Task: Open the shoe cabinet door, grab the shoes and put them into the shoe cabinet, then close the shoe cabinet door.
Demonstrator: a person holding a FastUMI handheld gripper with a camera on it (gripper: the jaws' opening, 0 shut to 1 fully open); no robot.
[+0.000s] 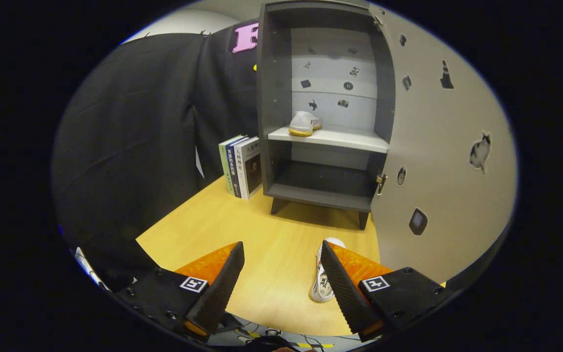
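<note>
The grey shoe cabinet (325, 190) stands at the far side of the wooden table (271, 244), its door (438, 161) swung wide open to the right. One white shoe with a yellow sole (304, 123) rests on the cabinet's white middle shelf (340, 138). A second white shoe (323, 278) lies on the table beside the right finger (345, 288), partly hidden behind it. My gripper (281, 252) is open above the table, well short of the cabinet, with nothing between its fingers.
Three upright books (242, 166) lean against the cabinet's left side. Black cloth hangs behind and to the left. The open door, dotted with small stickers, stretches along the right of the table. Cables lie below the table's near edge.
</note>
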